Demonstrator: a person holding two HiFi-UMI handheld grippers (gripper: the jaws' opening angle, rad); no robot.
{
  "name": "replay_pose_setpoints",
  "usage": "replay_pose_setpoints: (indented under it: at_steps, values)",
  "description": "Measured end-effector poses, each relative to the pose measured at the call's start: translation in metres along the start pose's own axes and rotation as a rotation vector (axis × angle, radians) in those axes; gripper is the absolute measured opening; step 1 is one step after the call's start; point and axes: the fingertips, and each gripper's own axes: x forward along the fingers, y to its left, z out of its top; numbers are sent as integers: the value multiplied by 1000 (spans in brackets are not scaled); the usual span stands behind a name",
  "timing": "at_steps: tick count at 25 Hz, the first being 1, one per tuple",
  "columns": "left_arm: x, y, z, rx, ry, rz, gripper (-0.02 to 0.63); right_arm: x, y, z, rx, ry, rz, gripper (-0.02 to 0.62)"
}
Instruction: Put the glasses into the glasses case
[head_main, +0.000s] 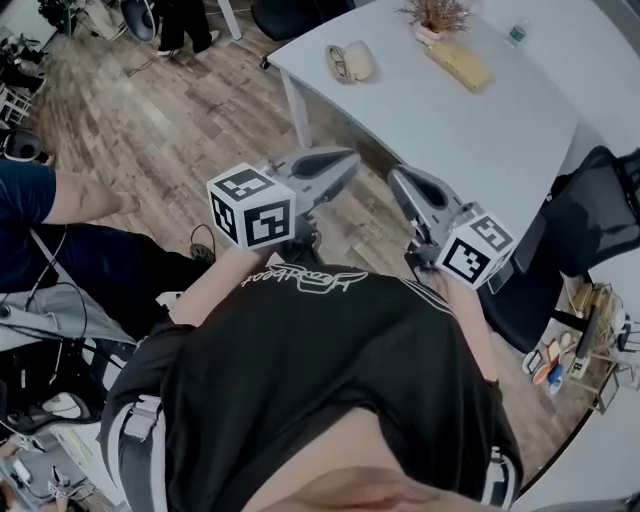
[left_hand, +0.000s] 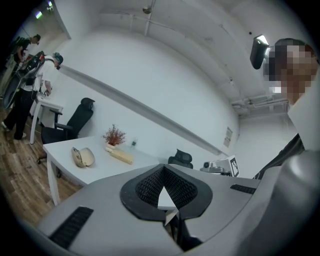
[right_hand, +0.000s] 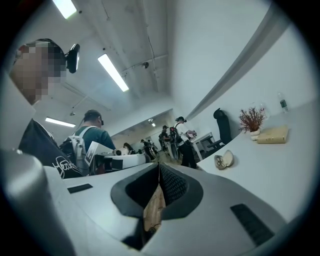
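Note:
An open beige glasses case (head_main: 352, 62) lies on the white table (head_main: 470, 130), far ahead of both grippers. A dark frame that looks like the glasses (head_main: 339, 63) rests in its left half; I cannot make out detail. The case also shows in the left gripper view (left_hand: 83, 157) and, small, in the right gripper view (right_hand: 223, 160). My left gripper (head_main: 352, 158) and right gripper (head_main: 395, 176) are held close to my chest over the wooden floor, short of the table. Both point toward it. The left gripper (left_hand: 163, 169) and the right gripper (right_hand: 159, 167) are shut, with nothing between the jaws.
On the table's far side stand a tan box (head_main: 458, 62), a dried plant in a pot (head_main: 437, 15) and a small bottle (head_main: 516, 32). A black office chair (head_main: 590, 220) stands at the right. A seated person (head_main: 60, 230) is at the left. Several people stand far back (right_hand: 180, 137).

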Motion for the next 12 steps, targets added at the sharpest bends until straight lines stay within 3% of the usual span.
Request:
replay_pose_setpoints:
  at_steps: [12]
  values:
    - [-7,-17,-13,2,-4,18,6,-10,11,-15,-20,38,17,9]
